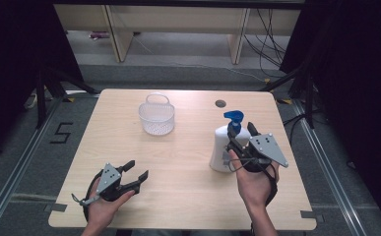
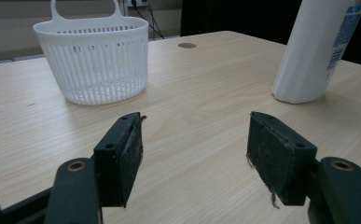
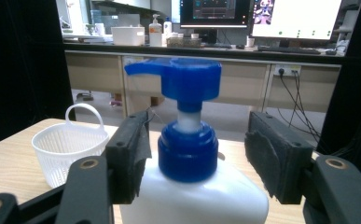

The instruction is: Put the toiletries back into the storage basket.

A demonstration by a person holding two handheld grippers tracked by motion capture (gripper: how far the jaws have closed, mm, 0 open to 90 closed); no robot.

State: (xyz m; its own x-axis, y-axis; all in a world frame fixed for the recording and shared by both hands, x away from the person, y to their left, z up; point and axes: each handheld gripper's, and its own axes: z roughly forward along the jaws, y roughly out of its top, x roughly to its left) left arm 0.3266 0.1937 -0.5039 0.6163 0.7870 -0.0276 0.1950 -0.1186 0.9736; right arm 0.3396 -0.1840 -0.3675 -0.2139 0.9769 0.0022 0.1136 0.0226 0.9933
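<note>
In the high view, a black "5" [image 1: 61,132] was marked on the floor at the left of the frame. A white slotted basket [image 1: 156,118] stood empty at the upper middle of the table [image 1: 188,191]. The pump bottle [image 1: 224,146], white with a blue pump head, stood upright at right of centre, a label on its side too small to read. The right gripper [image 1: 242,136] sat at the bottle's shoulder, jaws apart on either side of the neck. The left gripper [image 1: 135,169] lay at lower left, jaws apart and holding nothing.

In the left gripper view, the basket [image 2: 92,65] showed at upper left, and the bottle's [image 2: 315,51] blue-printed label at upper right stayed illegible.

In the right gripper view, the jaws flanked the blue collar [image 3: 187,149] without touching it; the spout pointed to the left of the frame, with the basket [image 3: 68,144] at left.
</note>
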